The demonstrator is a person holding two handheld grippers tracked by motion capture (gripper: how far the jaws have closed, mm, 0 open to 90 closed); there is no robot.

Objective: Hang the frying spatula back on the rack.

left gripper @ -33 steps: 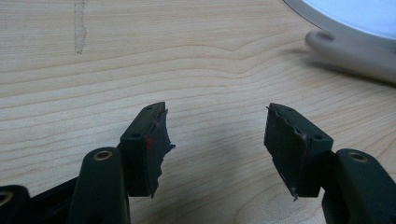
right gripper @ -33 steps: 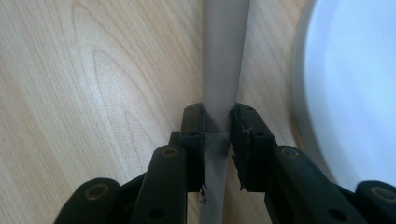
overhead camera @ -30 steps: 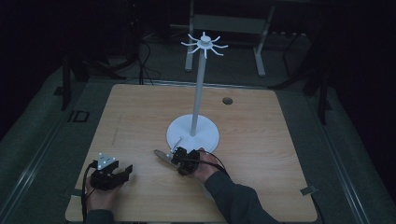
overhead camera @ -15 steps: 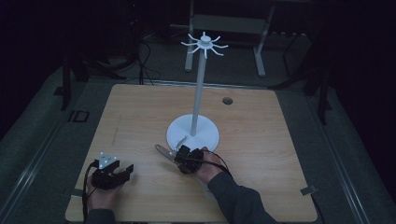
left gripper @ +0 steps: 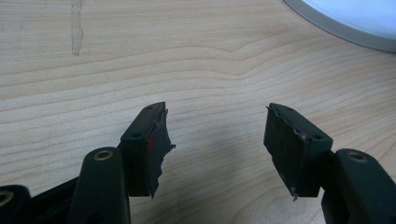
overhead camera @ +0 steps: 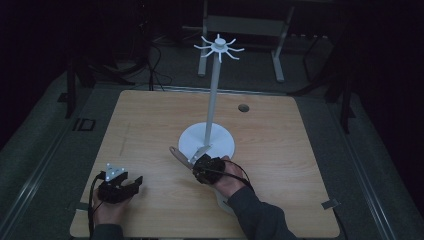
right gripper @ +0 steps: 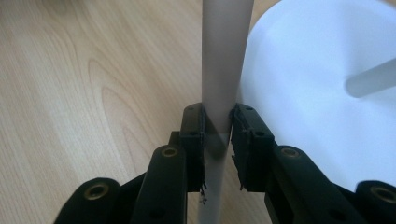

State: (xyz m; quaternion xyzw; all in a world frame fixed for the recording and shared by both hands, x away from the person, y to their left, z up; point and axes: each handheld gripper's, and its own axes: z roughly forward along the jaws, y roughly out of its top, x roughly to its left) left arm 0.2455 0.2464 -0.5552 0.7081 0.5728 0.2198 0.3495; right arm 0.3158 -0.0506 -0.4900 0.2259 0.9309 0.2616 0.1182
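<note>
A white stand rises from a round base (overhead camera: 222, 142) mid-table; its thin pole (overhead camera: 212, 100) ends in a crown of hooks (overhead camera: 218, 47). My right gripper (overhead camera: 197, 161) sits just in front of the base, shut on a long pale flat utensil (overhead camera: 176, 152) whose end points up-left. In the right gripper view the utensil's handle (right gripper: 224, 60) runs straight up between the pads of the gripper (right gripper: 217, 135), with the base (right gripper: 317, 93) beyond. At the table's front left, my left gripper (overhead camera: 136, 181) rests low and open; nothing lies between its jaws (left gripper: 217, 140).
The wooden table (overhead camera: 150, 125) has a small dark round hole (overhead camera: 243, 107) at the back right. The stand's base edge (left gripper: 355, 18) shows at the top right of the left gripper view. Dark floor, cables and a metal frame lie beyond the far edge.
My right gripper has risen a little and edged toward the stand's base, carrying the utensil with it. The left gripper has stayed where it was.
</note>
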